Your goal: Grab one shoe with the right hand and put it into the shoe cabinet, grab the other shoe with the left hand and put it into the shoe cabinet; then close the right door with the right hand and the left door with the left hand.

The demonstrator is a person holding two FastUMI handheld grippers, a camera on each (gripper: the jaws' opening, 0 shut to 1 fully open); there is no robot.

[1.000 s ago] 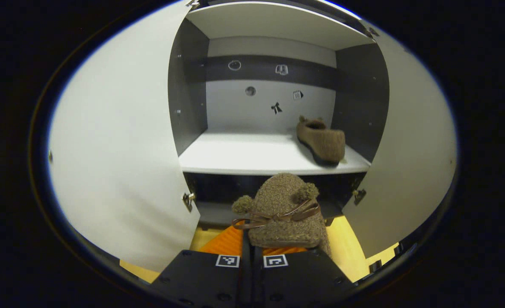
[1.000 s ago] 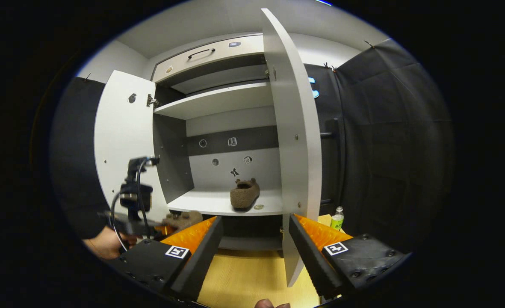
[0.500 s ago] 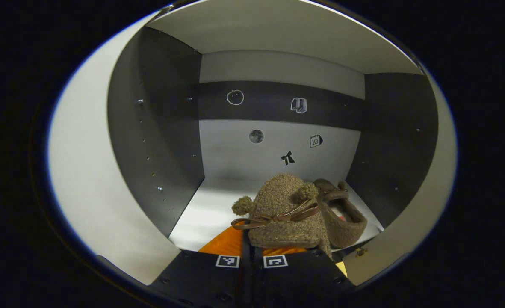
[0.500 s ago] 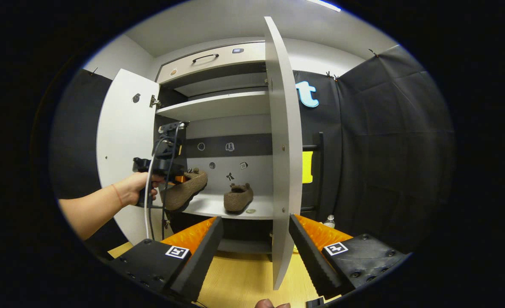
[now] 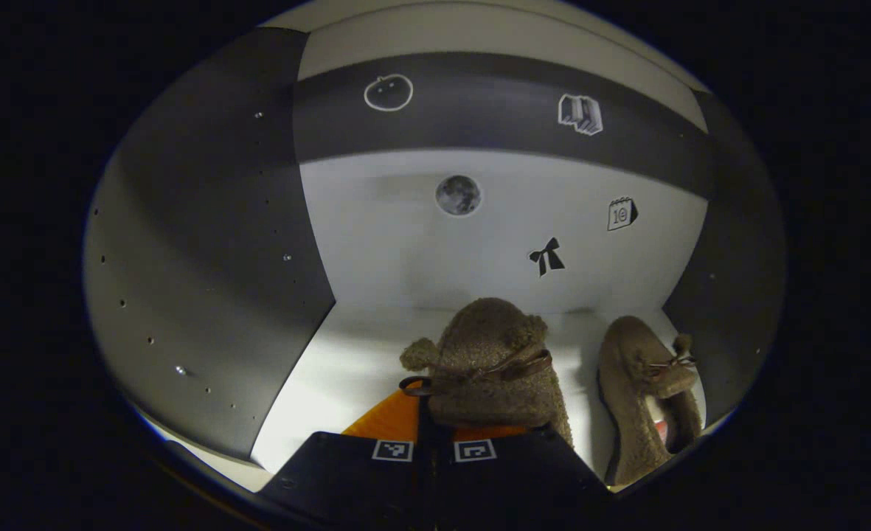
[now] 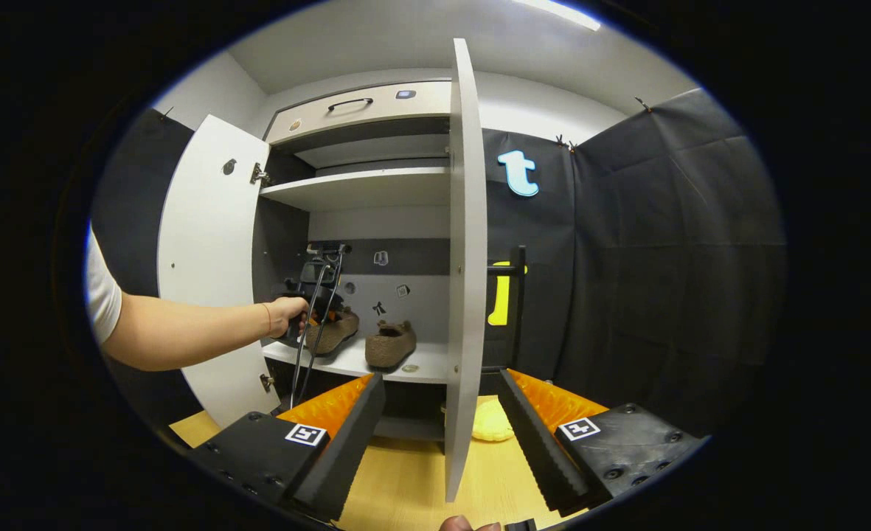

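Note:
In the left gripper view my left gripper [image 5: 434, 435] is shut on a brown fuzzy shoe [image 5: 490, 365] with pompoms and a bow, held inside the shoe cabinet just above its white shelf [image 5: 346, 369]. The other brown shoe [image 5: 642, 391] lies on the shelf to the right. In the right gripper view my right gripper [image 6: 441, 413] stands open and empty in front of the cabinet, near the edge of the open right door [image 6: 463, 265]. The left gripper [image 6: 316, 284], held in a hand, reaches in with its shoe [image 6: 334, 330] beside the resting shoe [image 6: 389, 344]. The left door [image 6: 210, 258] is open.
The cabinet has an upper shelf [image 6: 361, 188] and a drawer with a handle [image 6: 350, 103] on top. Small stickers dot the back wall [image 5: 479, 221]. A yellow object [image 6: 493, 426] lies on the wooden floor [image 6: 405, 479] beside the right door. A person's arm [image 6: 184, 332] stretches in from the left.
My left gripper has carried its shoe from in front of the cabinet deep into the shelf space, beside the resting shoe. My right gripper has stayed open, shifting slightly.

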